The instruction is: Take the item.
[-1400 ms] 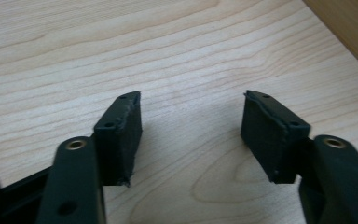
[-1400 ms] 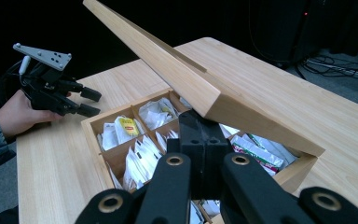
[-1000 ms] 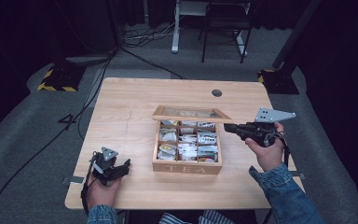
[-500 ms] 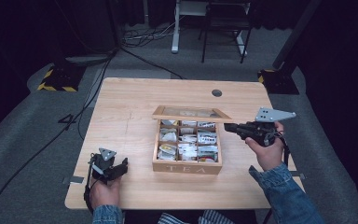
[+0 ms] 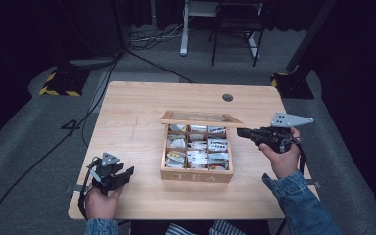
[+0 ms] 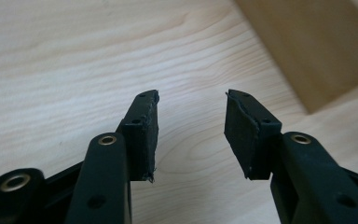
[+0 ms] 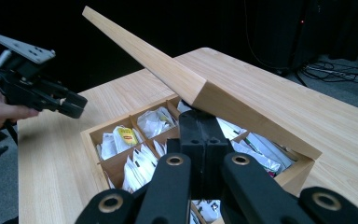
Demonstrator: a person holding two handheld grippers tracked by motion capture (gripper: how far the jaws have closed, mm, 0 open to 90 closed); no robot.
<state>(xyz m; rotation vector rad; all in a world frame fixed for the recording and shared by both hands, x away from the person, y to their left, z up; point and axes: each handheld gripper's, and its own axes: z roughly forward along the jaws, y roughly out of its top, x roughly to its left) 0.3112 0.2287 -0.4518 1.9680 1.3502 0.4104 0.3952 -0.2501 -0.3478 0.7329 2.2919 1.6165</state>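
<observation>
A wooden tea box [image 5: 196, 175] marked TEA stands in the middle of the table, its compartments full of tea bags [image 5: 197, 147]. Its lid [image 5: 200, 117] is tilted up. My right gripper [image 5: 241, 132] reaches in from the right, shut, its tips under the lid's raised front corner. In the right gripper view the shut jaws [image 7: 200, 126] sit beneath the lid [image 7: 168, 70], over the tea bags [image 7: 126, 135]. My left gripper [image 5: 123, 174] hovers near the front left edge, left of the box. Its jaws [image 6: 192, 116] have just been closing and stand apart with nothing between them. The box wall [image 6: 307, 56] lies beyond.
A round cable hole [image 5: 227, 97] is in the tabletop at the back right. Behind the table are a desk frame [image 5: 183, 29], a chair [image 5: 237, 29] and floor cables [image 5: 147, 41]. A yellow-and-black block [image 5: 58, 83] lies on the floor at left.
The left gripper has lifted a little off the table and its jaws have narrowed. The right gripper and the raised lid have stayed put.
</observation>
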